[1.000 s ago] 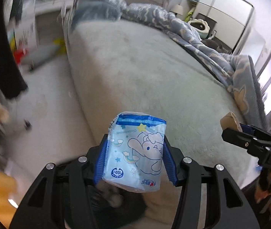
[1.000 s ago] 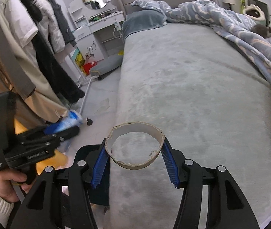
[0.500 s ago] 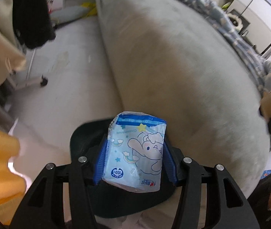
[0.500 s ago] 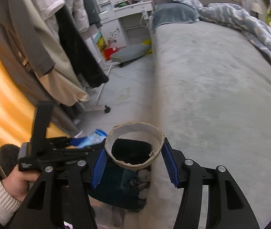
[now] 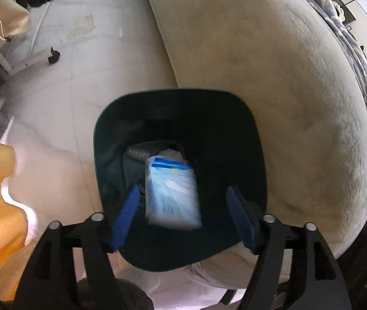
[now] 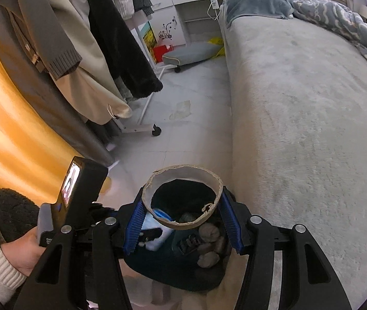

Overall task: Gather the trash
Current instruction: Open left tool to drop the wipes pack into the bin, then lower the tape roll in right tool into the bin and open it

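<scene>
My left gripper points down into a dark bin on the floor beside the bed. Its jaws are opening. The blue and white tissue pack is blurred between the blue pads, loose from the right pad and dropping into the bin. In the right wrist view my right gripper is shut on a torn cardboard ring, held just above the same bin. The pack shows under the ring's left side.
Grey crumpled scraps lie in the bin. The grey bed runs along the right. A clothes rack with coats and its wheeled foot stand left, by an orange curtain. A hand in a cream sleeve is at lower left.
The left gripper sank and tipped down over the bin, then its jaws parted and let the tissue pack go. The right gripper carried the cardboard ring left, over the bin.
</scene>
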Demonstrator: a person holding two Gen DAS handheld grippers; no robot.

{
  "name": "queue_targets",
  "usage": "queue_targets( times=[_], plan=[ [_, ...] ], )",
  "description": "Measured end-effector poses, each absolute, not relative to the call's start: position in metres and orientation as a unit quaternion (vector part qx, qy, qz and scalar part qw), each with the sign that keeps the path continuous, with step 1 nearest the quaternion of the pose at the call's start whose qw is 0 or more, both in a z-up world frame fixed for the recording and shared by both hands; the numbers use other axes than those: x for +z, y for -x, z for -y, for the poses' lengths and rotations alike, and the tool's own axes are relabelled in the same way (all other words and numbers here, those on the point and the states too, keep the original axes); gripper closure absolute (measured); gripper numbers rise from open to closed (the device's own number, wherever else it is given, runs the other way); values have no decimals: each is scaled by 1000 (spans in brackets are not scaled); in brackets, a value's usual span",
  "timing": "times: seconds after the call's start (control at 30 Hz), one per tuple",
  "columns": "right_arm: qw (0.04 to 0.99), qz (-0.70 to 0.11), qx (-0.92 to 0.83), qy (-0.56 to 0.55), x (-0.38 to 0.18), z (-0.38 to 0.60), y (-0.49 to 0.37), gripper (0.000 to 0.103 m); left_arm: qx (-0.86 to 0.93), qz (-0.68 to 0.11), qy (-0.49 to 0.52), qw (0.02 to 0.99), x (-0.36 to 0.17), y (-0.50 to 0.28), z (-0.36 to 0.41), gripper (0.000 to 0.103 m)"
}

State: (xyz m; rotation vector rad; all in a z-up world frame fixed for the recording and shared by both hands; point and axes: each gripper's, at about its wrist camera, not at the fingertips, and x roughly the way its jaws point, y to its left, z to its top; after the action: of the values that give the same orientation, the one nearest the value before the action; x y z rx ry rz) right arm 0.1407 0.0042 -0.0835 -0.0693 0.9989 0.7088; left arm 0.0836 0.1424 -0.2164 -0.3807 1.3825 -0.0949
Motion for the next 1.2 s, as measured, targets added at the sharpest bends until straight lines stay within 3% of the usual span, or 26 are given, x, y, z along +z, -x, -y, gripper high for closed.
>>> queue_targets(
  times=[0.07,0.43,0.83,1.07,1.13,1.2],
  plan=[
    [815,-474,331,32,-87,-7,-143,47,-46,-637,170,750,-218,-81,-143,22],
    [782,-528,325,62,-134,-25,-148,47,-21,-574,195,795,-180,-70,-169,20],
    [757,-546,344,102,-162,-50,-142,46,-15,-428,164,889,-76,-26,-153,20],
    [756,-540,355,104,-160,-52,-142,45,-13,-349,132,928,-26,7,-140,11],
    [757,-537,357,105,-158,-52,-141,42,-10,-338,121,933,-17,14,-136,10],
    [756,-535,363,105,-156,-49,-138,32,3,-329,102,939,-9,20,-132,9]
  ],
)
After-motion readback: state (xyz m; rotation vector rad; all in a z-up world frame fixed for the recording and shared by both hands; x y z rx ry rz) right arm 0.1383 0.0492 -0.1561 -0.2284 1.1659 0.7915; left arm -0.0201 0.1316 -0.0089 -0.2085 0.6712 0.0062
